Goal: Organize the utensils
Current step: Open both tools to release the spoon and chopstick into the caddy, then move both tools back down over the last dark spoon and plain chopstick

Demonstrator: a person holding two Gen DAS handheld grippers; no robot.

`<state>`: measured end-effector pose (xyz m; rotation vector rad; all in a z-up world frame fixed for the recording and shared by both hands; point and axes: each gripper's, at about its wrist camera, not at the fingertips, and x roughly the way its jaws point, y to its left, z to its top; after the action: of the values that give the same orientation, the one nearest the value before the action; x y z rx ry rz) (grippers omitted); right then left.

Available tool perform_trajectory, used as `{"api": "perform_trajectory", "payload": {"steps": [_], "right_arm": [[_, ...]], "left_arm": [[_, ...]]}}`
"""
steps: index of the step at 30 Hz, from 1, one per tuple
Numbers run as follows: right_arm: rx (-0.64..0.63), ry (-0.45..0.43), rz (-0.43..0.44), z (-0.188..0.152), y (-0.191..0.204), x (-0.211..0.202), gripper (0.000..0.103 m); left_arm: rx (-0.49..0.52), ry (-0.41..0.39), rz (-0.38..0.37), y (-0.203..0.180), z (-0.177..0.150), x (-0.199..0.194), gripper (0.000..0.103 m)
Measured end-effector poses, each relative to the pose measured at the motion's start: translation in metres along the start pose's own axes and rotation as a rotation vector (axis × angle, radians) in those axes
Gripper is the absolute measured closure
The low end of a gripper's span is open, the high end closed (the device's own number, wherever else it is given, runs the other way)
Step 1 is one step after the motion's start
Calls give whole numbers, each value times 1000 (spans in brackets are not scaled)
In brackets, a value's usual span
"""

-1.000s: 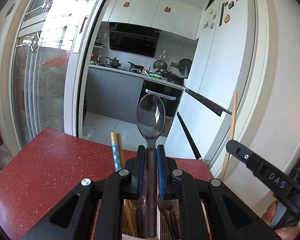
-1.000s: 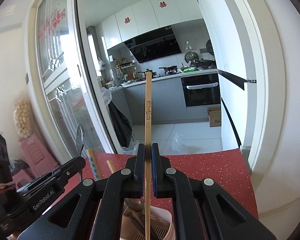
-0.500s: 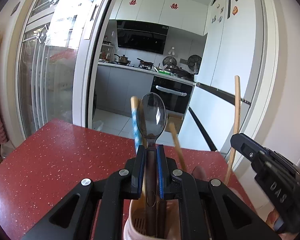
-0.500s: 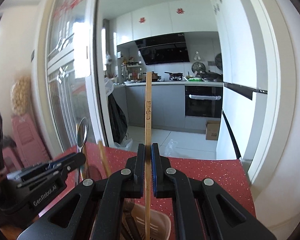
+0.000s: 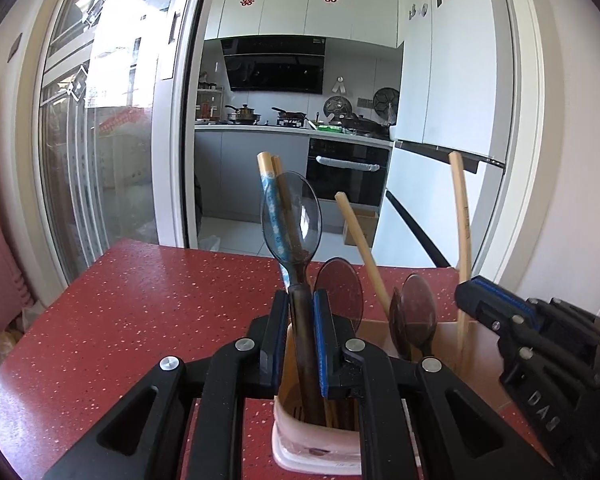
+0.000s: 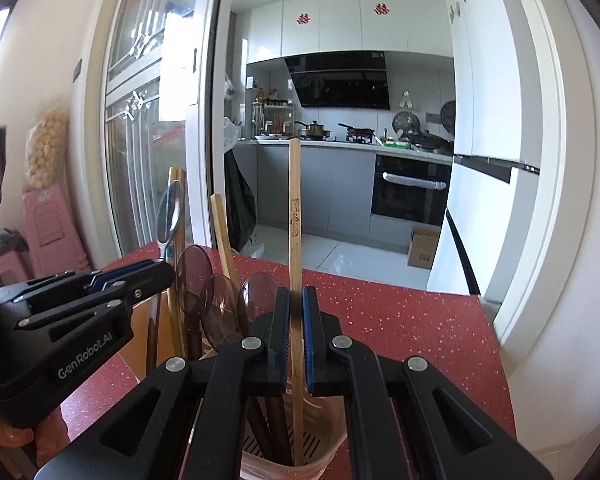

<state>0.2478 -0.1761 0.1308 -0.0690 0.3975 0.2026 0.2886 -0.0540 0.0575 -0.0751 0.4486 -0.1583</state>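
Left wrist view looks along the left gripper [image 5: 301, 344], whose blue-padded jaws are pinching the dark handle of a translucent grey spoon [image 5: 292, 220]; the spoon stands upright with its bowl up and its handle reaching down into the pink utensil holder [image 5: 314, 446] that sits on the red speckled table [image 5: 140, 312]. Two brown spoons [image 5: 414, 314] already stand in the holder, bowls up, along with a blue-patterned chopstick [image 5: 271, 200] and a plain wooden chopstick [image 5: 358, 236] that leans to the right. Right wrist view shows the right gripper [image 6: 296, 344] with its jaws pressed onto a bamboo chopstick [image 6: 295, 216], held upright, its lower end down inside the holder's slotted compartment near the perforated floor. From this side the holder's rim [image 6: 332, 460] and three brown spoon bowls [image 6: 220, 308] appear just left of the held chopstick.

Judging by how things lie, the task looks well advanced: several utensils are already sorted into the holder, and the last two visible pieces are lowered into it but not yet let go. What seems left is to open each set of jaws so the spoon and the chopstick settle among the others, then lift both grippers clear without dragging anything out. No loose utensils show on the visible stretch of table, though the area below and behind the grippers is hidden, so more pieces may remain
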Motion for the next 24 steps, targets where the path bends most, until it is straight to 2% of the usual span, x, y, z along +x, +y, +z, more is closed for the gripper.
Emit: {"api": "perform_trajectory", "payload": {"steps": [14,19,24], "right_arm": [[78,103,46,5,-14,10,95],[94,100,47,4,-18,2,75],[110,90,51,6,-19,-9,72]], "left_arm": [[-59,61,-24,12,5,-2,61],[-74,40,-24,17,10,-8,61],[-65,43,-11,18,11,-12,61]]}}
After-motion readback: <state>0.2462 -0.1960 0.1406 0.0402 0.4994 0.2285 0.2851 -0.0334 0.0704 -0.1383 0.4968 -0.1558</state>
